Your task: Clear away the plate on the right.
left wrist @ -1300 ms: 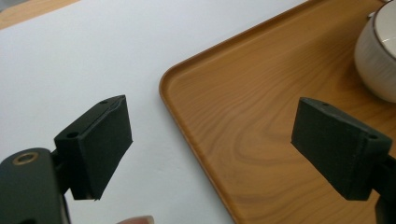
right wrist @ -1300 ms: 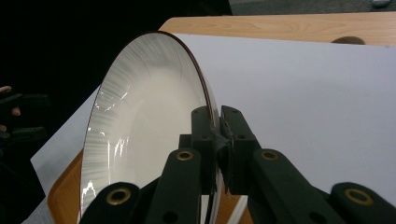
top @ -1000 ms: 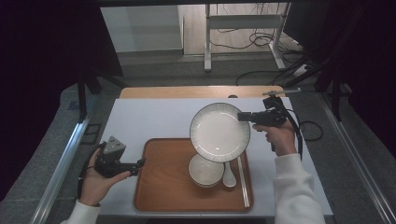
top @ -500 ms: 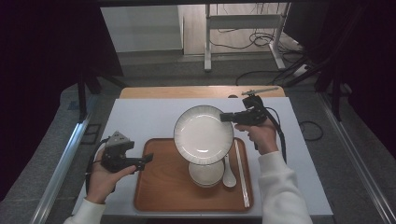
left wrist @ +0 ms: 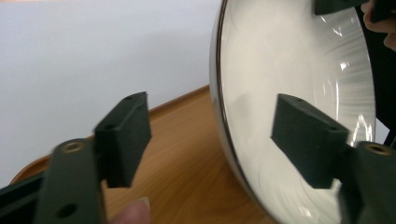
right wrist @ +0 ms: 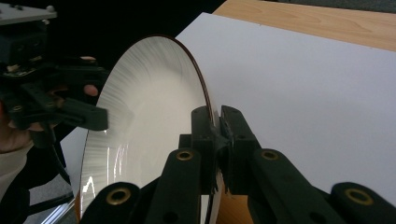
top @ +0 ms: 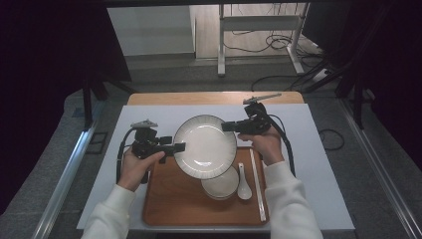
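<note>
Plate (top: 205, 146), pinched at its rim by the right tool (top: 229, 127), could slip over the tray (top: 169, 199) if released before the closing, still-gapped left tool (top: 180, 147) grips.

High view hangs above the near edge of the table (top: 318, 164), facing forward and down, fairly far off. Each claw camera rides close behind its own jaws. All three share the plate (top: 205, 145) and tray (top: 174, 199).
</note>
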A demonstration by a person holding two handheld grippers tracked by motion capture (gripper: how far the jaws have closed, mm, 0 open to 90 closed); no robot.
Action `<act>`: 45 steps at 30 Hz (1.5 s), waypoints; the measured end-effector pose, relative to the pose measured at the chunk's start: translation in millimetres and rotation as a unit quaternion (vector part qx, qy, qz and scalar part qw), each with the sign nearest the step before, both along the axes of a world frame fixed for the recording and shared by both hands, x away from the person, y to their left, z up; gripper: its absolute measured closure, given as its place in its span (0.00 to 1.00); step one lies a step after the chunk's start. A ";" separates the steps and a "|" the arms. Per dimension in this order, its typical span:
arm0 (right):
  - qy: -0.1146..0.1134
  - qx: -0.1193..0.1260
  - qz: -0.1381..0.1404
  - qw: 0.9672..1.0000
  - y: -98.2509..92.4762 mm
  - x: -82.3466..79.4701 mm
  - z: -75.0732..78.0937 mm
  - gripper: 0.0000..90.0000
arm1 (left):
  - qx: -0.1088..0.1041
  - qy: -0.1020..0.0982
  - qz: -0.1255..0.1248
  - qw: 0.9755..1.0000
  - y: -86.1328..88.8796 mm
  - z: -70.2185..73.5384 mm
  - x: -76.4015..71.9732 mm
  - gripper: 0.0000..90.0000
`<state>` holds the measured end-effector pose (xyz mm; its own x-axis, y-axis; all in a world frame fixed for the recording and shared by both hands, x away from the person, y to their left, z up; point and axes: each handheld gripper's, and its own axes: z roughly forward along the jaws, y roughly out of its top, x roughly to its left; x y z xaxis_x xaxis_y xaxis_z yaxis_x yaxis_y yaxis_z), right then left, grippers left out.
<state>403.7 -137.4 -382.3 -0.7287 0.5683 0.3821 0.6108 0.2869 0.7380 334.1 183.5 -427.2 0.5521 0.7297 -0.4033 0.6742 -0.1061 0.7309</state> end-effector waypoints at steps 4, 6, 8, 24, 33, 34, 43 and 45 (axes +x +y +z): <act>0.001 0.002 0.005 1.000 3.6 0.0 -1.7 0.94 | -0.023 0.013 -0.010 1.000 -0.9 0.3 8.6 0.59; -0.001 0.003 0.009 1.000 5.1 0.0 -2.6 0.94 | -0.028 0.017 -0.017 0.999 -0.8 1.0 9.8 0.70; -0.004 0.002 0.014 1.000 6.9 -0.6 -3.3 0.94 | -0.024 0.018 -0.018 0.999 -0.2 2.3 9.7 0.80; 0.000 0.009 0.039 0.999 8.1 -1.1 -9.1 0.94 | -0.060 0.039 -0.028 0.997 17.1 15.3 11.2 0.92; -0.006 -0.003 0.046 0.999 11.5 -2.1 -7.3 0.92 | -0.062 0.033 -0.025 0.997 20.4 18.3 12.5 0.92; -0.007 -0.002 0.048 0.999 11.6 -2.2 -7.1 0.90 | -0.061 0.033 -0.023 0.997 20.7 18.6 12.4 0.92; -0.061 -0.004 0.036 0.998 5.5 -14.5 7.1 0.54 | -0.067 0.030 -0.010 0.997 35.7 23.0 10.1 0.92; -0.078 -0.012 0.031 0.996 -1.5 -20.9 12.5 0.48 | -0.066 0.028 -0.005 0.997 41.9 24.0 7.7 0.92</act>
